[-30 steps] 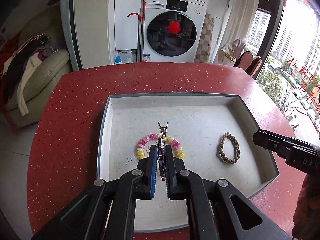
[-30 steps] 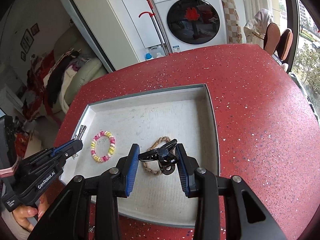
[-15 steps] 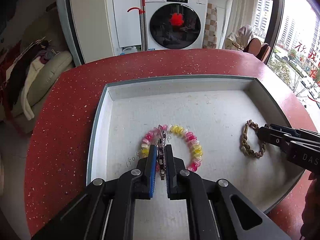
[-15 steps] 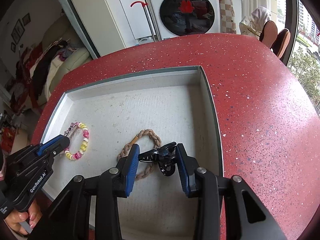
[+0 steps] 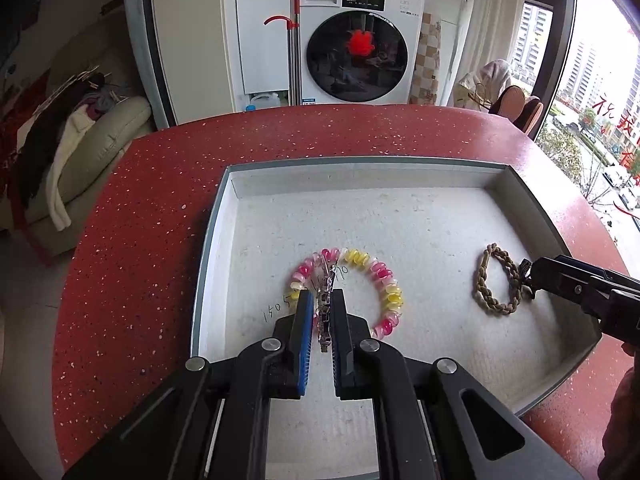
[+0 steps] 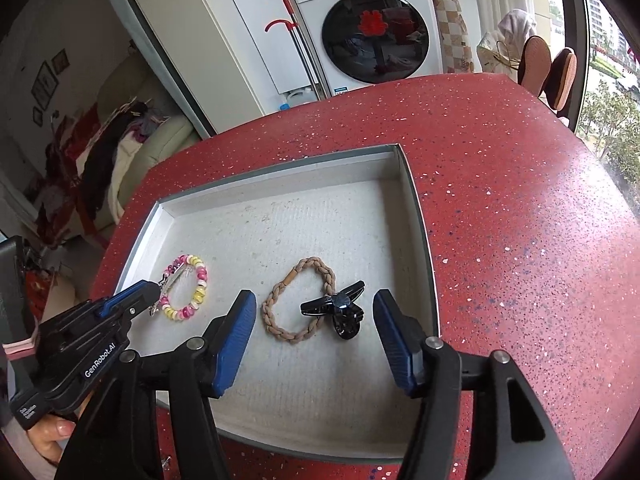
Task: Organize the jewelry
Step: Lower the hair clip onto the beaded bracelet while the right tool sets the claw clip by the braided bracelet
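Note:
A shallow grey tray (image 5: 218,240) (image 6: 418,216) lies on the red table. In it are a pink and yellow bead bracelet (image 5: 386,280) (image 6: 200,280), a braided brown hair tie (image 5: 482,284) (image 6: 280,304) and a black claw clip (image 6: 340,312) resting on the hair tie's right side. My left gripper (image 5: 322,308) (image 6: 138,300) is shut on a silver hair clip (image 5: 326,288) (image 6: 170,280), held just over the bracelet. My right gripper (image 6: 314,320) is open, its fingers either side of the claw clip and hair tie; it shows at the right of the left wrist view (image 5: 536,276).
The red speckled table (image 6: 520,220) extends around the tray, with its curved edge on the left and far side. Beyond it stand a washing machine (image 5: 356,40), a sofa with clothes (image 5: 80,140) and chairs by the window (image 6: 548,64).
My right gripper has opened and let go of the black claw clip, which now lies on the hair tie. My left gripper moved lower over the bracelet, still holding the silver clip.

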A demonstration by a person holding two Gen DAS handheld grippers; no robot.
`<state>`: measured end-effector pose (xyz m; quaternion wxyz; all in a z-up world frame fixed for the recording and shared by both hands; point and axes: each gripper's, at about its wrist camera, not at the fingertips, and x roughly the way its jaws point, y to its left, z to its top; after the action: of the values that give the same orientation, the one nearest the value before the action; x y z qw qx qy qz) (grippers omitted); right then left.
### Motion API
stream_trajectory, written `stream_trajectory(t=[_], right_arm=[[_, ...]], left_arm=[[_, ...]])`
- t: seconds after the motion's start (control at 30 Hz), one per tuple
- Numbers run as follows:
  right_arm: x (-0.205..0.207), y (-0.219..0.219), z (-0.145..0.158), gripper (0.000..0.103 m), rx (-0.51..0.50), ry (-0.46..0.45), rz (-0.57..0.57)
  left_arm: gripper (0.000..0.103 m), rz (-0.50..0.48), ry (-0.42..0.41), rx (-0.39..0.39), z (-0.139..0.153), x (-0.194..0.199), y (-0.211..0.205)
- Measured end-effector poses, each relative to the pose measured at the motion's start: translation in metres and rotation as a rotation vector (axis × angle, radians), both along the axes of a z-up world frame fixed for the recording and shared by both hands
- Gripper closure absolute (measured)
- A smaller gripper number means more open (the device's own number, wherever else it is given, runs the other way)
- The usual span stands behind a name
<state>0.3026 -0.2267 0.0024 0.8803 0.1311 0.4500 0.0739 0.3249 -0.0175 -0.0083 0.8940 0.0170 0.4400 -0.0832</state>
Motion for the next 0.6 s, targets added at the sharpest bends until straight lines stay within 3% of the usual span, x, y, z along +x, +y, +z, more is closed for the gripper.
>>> stream_trajectory(t=[0.43,0.6], right_arm=[[-0.019,0.001,0.017,0.033,0.058,-0.035,-0.005],[-0.031,0.003,0.024,0.024,0.07,-0.053,0.002]], left_arm=[[0.076,-0.007,-0.028,-0.014,0.014,-0.011,0.005],[0.076,-0.005,-0.034,-0.032,0.02,-0.02,0.009]])
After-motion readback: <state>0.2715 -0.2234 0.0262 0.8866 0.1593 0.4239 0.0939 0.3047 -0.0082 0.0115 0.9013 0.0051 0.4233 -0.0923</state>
